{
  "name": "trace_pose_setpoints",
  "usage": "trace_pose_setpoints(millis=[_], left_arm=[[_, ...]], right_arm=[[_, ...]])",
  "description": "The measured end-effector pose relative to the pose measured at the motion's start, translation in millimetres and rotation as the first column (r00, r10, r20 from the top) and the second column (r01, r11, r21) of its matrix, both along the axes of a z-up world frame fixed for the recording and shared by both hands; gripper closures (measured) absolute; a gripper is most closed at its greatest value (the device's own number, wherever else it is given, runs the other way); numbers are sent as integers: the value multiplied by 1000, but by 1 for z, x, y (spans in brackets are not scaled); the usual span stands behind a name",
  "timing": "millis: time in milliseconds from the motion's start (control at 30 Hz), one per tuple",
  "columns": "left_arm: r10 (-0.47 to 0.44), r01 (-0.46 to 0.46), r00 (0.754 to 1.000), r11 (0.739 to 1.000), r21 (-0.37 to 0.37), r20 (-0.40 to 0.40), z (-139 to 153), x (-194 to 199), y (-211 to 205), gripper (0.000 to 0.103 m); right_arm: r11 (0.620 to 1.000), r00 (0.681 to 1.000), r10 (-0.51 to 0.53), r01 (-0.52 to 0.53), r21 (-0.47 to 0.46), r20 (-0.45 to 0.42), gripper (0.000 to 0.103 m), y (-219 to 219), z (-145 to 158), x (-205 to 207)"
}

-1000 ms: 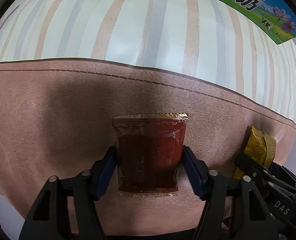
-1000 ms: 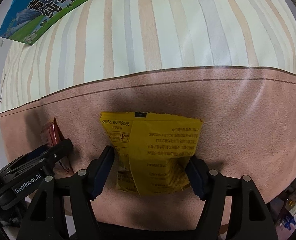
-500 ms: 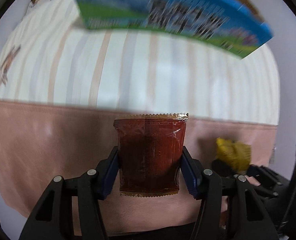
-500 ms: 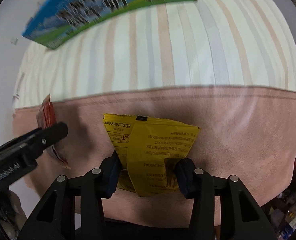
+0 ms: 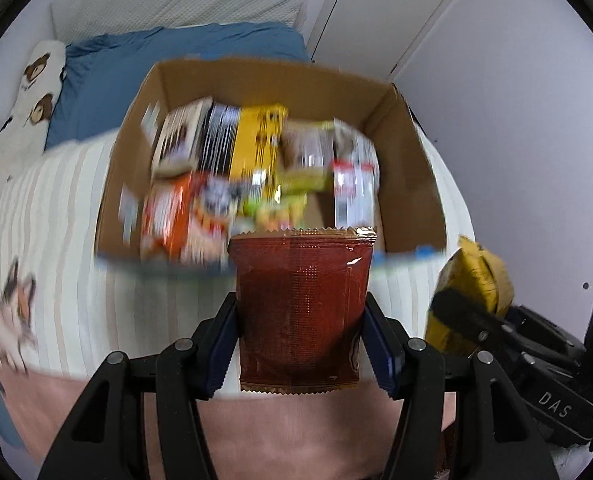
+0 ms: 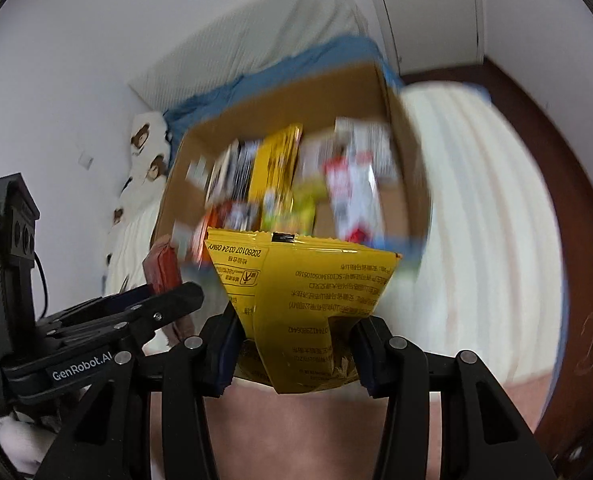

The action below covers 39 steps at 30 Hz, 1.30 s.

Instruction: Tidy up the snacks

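Snack packets, a red packet (image 5: 300, 312) pinched in the left tongs (image 5: 300, 340) and a yellow packet (image 6: 300, 304) pinched in the right tongs (image 6: 296, 348), face the open cardboard box (image 5: 412, 160) on the bed's far side, both tongs about equally near.

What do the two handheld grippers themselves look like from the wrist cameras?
Both are matte black plastic linkages with silver rivets and dark blue ribbed pads. The left gripper carries white "GenRobot.AI" lettering on its side; the right gripper shows "DAS". A black cable trails behind the left unit. No sleeves visible.

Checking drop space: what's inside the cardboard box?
The cardboard box holds blurred upright snack packs, with bare floor at right. The held red packet hides its near edge.
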State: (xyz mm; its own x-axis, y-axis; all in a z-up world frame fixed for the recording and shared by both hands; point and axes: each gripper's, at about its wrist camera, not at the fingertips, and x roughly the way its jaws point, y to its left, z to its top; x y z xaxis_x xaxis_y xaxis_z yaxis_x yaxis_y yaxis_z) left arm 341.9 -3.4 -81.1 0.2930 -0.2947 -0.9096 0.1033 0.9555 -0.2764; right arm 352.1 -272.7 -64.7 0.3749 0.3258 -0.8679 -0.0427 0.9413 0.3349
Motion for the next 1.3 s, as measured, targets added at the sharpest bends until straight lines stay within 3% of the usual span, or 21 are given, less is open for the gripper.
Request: trace_pose_setpoints(millis=[233, 433, 567, 600, 633, 700, 800, 1033, 1300], left_arm=[[-2, 1, 993, 1000, -11, -121, -19, 101, -15, 47], [-11, 11, 976, 1000, -4, -219, -48, 142, -21, 47], [-45, 41, 947, 999, -21, -318, -78, 156, -26, 47], [-46, 40, 938, 999, -24, -343, -84, 157, -26, 47], [-45, 40, 935, 999, -23, -351, -88, 158, -26, 47], [-40, 44, 944, 999, 5, -327, -92, 157, -26, 40], [-26, 43, 955, 998, 50, -295, -92, 157, -23, 7], [15, 2, 969, 997, 72, -246, -83, 152, -12, 5], [23, 5, 984, 988, 155, -176, -66, 126, -9, 5]], right_arm=[[998, 999, 0, -2, -55, -46, 53, -2, -13, 89], [995, 993, 25, -36, -90, -113, 53, 14, -45, 131], [993, 980, 73, -89, -76, -188, 51, 27, -70, 140], [991, 970, 90, -110, -78, -224, 43, 30, -79, 144], [989, 966, 92, -116, -86, -242, 27, 31, -84, 143], [988, 965, 81, -111, -111, -249, 9, 30, -91, 143], [984, 965, 63, -103, -148, -254, 8, 25, -96, 144], [983, 967, 38, -81, -166, -251, 6, 17, -96, 142], [979, 975, 23, -68, -193, -222, 6, 13, -86, 131]])
